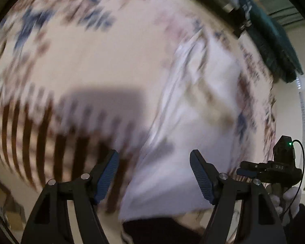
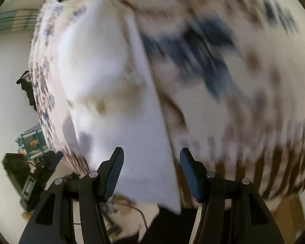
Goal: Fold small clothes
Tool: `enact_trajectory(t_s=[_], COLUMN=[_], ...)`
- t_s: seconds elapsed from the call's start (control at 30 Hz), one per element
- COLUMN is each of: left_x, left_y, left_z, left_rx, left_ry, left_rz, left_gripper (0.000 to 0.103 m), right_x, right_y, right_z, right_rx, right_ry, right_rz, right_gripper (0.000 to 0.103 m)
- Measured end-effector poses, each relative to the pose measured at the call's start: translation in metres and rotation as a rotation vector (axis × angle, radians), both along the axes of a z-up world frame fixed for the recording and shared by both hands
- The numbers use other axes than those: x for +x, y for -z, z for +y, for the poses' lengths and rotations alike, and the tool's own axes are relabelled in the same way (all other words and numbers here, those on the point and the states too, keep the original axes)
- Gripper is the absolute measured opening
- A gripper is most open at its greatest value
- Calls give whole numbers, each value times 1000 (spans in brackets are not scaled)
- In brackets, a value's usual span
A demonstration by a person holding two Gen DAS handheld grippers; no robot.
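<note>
Both hand-held grippers wide, empty; white-gloved hand only in left view.

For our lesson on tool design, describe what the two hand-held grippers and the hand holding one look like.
Both the left gripper and the right gripper have black angular arms with triangular cut-outs, silver round pins at the pivots, and jaws faced with ribbed dark-blue pads. In the left wrist view, the right gripper's body carries a green light and a thin black cable, held by a white-gloved hand.
</note>
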State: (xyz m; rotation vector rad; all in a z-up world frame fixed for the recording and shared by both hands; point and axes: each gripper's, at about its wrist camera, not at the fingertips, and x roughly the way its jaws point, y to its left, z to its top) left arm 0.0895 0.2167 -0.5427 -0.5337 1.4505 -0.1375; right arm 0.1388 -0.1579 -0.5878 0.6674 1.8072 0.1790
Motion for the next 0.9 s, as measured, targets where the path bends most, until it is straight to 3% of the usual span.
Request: enact_trajectory(t_s=[0.23,0.37,0.4,0.43,0.47,0.5,0.6,0.63,0.9], left_x=[-44,-46,-45,-44,-44,-44,-48,-50,-32], left_y=[56,56,54,52,49,48,38,34,-35], left_z=[1,-12,-13,-15,-16,-20,-15,-12,5], left_rx=[-39,-32,-31,-21,-29,-32,-67,-95,-241], left_ry=[42,57,51,52,59,60,38,17,-124], left_rz=[161,152,147,146,147,152,145,145,34], left_gripper=[70,68,63,39,24,8,3,3,3], right_x=[-60,-65,-66,-65,-63,-62,-63,-64,-54], right_y=[55,74,76,76,74,73,68,66,22], right_z=[7,20,24,29,33,36,38,38,28], right_rx=[76,96,99,98,104,114,136,165,326], right_ry=[-7,-24,-30,-37,-44,-54,-47,-37,31], right_rz=[136,175,178,179,176,177,176,179,107], right_gripper=[60,60,60,60,57,41,11,6,5])
